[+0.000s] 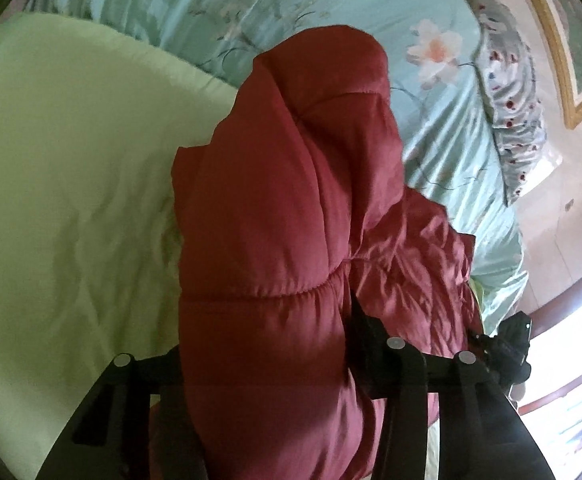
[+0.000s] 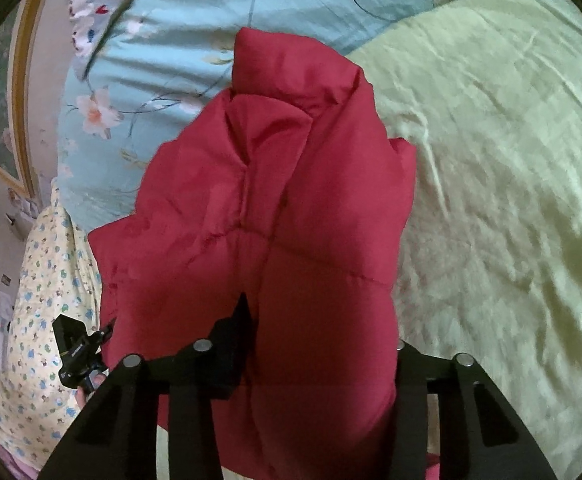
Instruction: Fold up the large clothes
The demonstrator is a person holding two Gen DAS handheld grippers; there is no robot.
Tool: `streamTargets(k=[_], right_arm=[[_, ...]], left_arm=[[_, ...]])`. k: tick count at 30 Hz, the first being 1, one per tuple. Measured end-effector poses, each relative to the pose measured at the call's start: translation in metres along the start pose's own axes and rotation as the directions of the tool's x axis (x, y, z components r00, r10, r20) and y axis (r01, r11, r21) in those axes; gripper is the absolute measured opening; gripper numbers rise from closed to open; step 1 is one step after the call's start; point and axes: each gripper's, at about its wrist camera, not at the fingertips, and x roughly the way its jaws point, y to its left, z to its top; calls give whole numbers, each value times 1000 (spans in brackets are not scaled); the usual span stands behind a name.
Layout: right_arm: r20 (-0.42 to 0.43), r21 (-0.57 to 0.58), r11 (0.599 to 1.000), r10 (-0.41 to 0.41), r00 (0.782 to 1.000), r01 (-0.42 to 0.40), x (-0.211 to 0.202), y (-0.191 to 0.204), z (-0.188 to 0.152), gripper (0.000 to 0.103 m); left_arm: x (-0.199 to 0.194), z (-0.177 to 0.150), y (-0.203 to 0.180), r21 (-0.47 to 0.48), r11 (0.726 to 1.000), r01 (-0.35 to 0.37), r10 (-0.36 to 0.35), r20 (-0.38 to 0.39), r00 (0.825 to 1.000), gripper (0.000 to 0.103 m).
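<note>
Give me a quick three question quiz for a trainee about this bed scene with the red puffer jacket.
1. True or false: both grippers clamp the red jacket.
2. What lies directly under the jacket: A, the pale green blanket; B, a wooden floor?
3. Name the pattern on the blue duvet.

Key: 1 true, the left gripper and right gripper each pinch padded fabric. 2 A. 3 flowers.

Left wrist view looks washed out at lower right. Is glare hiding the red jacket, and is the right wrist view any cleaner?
Left wrist view: glare blows out the lower right corner only; the red jacket stays readable, sheen on its right side. Right wrist view: even light, no blown patch, jacket evenly lit, green sheet softly blurred. Both views bend straight lines at the edges.
</note>
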Motion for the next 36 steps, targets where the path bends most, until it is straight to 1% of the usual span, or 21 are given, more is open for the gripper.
streamTargets(k=[4, 8, 12, 14, 16, 19, 21, 24, 26, 29, 30, 33, 36], right_arm=[[1, -15, 1000, 11, 1000, -11, -16, 12, -10, 39], [-6, -40, 999, 37, 999, -37, -40, 25, -32, 38], [-24, -59, 997, 56, 998, -58, -65, 38, -67, 38], [-33, -60, 996, 60, 998, -62, -75, 39, -85, 38], [-45, -52, 996, 65, 997, -68, -84, 40, -108, 38], [-49, -26, 996, 81, 995, -83, -94, 37, -131, 38], [-48, -11, 996, 92, 995, -92, -100, 35, -143, 38], [-44, 10, 995, 102, 994, -101, -108, 30, -161, 38], [-40, 13, 995, 97, 994, -97, -111, 29, -169, 38], [-30, 4, 998, 65, 997, -65, -109, 27, -175, 39], [-26, 4, 998, 55, 998, -55, -109, 25, -177, 41], [-12, 17, 999, 44, 999, -44, -105, 18, -178, 47], [4, 25, 999, 38, 999, -38, -100, 12, -176, 49]], left_arm=[[-32, -14, -9, 24, 999, 22, -22, 12, 1000, 42], [-73, -40, -16, 43, 998, 46, -46, 12, 999, 42], [-114, -74, -10, 36, 997, 66, -66, 7, 998, 41], [-133, -94, -5, 11, 997, 76, -76, 0, 997, 41], [-149, -111, 3, -4, 997, 79, -79, -9, 997, 41], [-173, -133, 9, -17, 996, 86, -86, -17, 996, 41], [-187, -144, 13, -8, 996, 86, -86, -25, 996, 41], [-202, -158, 15, 8, 997, 74, -73, -25, 997, 42], [-206, -163, 16, 14, 998, 56, -55, -25, 998, 42], [-200, -166, 17, 26, 1000, -1, 2, -31, 1000, 44], [-199, -168, 19, 31, 999, -29, 30, -31, 999, 45], [-194, -171, 21, 21, 998, -66, 66, -30, 997, 49], [-194, -173, 21, 25, 995, -99, 100, -14, 995, 53]])
